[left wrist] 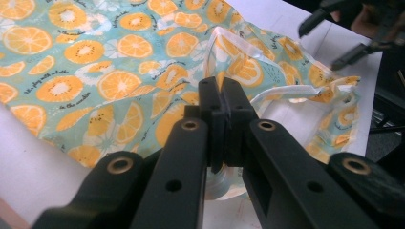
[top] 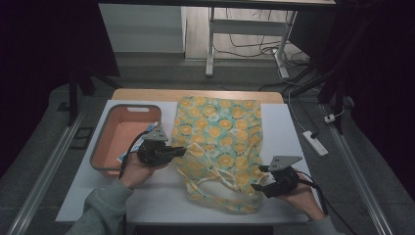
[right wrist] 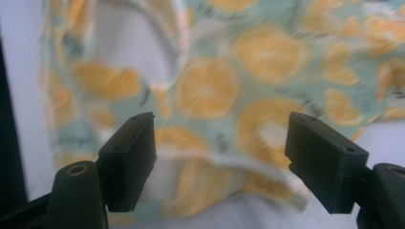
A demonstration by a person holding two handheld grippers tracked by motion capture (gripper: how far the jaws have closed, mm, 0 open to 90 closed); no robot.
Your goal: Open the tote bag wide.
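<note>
The high view is dim, and both side edges around the white table (top: 161, 196) sink into near black; the brightest patch lies beyond the table's far edge, on the pale floor. The orange-print bag (top: 220, 142) on the table reads clearly, with soft shadows. In the left gripper view the bag is sharp. The right gripper view is blurred, with its black jaws crisp.
</note>
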